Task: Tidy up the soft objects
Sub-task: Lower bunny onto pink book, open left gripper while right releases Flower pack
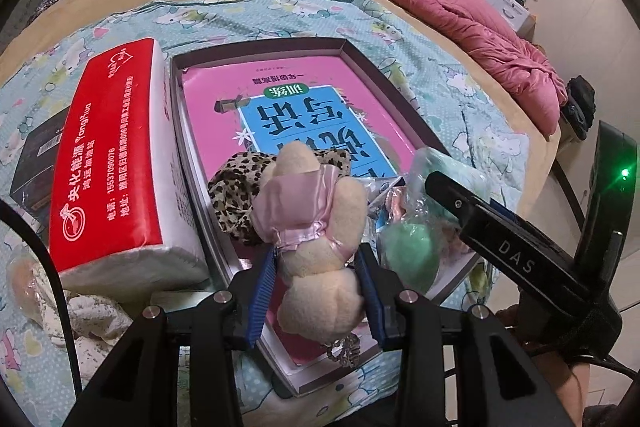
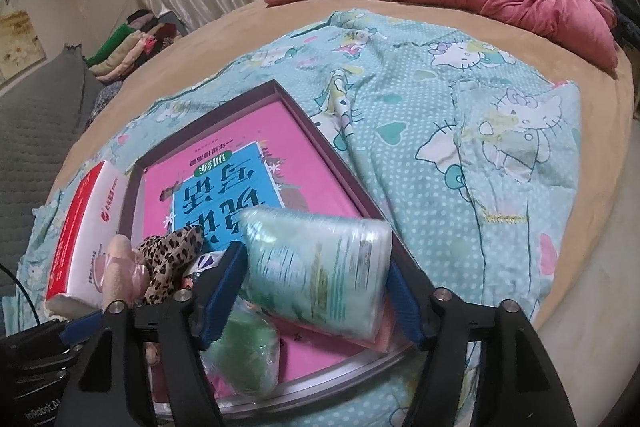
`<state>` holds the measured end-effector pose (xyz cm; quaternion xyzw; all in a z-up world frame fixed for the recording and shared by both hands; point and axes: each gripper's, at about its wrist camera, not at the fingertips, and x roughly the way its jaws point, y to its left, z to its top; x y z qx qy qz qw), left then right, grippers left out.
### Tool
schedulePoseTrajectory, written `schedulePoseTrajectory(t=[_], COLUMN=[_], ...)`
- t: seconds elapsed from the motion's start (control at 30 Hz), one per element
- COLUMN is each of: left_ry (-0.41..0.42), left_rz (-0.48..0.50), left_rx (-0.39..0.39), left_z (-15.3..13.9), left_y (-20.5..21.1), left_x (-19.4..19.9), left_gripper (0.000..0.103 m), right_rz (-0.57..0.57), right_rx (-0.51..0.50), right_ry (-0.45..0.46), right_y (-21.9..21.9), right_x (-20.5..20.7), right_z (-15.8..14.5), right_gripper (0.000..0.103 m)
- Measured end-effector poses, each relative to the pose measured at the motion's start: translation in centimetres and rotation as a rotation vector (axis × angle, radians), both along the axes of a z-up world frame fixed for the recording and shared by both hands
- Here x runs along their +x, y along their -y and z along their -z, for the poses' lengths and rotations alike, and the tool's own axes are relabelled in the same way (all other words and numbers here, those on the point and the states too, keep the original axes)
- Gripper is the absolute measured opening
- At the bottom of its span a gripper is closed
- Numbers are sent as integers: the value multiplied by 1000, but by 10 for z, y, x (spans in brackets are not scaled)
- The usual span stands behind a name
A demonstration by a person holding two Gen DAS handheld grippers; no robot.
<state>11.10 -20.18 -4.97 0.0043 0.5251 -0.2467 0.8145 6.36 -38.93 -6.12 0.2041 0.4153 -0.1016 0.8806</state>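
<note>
Left gripper (image 1: 316, 291) clamped on plush toy (image 1: 316, 227) over tray (image 2: 340, 163). Right gripper (image 2: 316, 291) spread round green packet (image 2: 320, 267), pads look barely touching. Packet might slide, knock green pouch (image 2: 244, 359) off tray edge.

Fuzzy cloth plush toy (image 1: 320, 247), glossy plastic-wrapped green pack (image 2: 320, 267), glossy book cover (image 2: 240, 187)
</note>
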Motion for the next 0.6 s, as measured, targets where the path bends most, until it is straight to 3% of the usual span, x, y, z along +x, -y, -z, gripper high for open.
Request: schedulePoseTrajectory(t=[0.3, 0.6], left_ry=[-8, 2], left_rz=[-9, -19], left_rx=[-10, -21], left_z=[1, -5], left_y=[-2, -7], left_x=[0, -1], left_gripper=[44, 56], right_rz=[24, 29], right_rx=[-8, -16], right_ry=[32, 52], right_y=[4, 5], right_x=[-7, -15], right_z=[-13, -23], right_gripper=[75, 76])
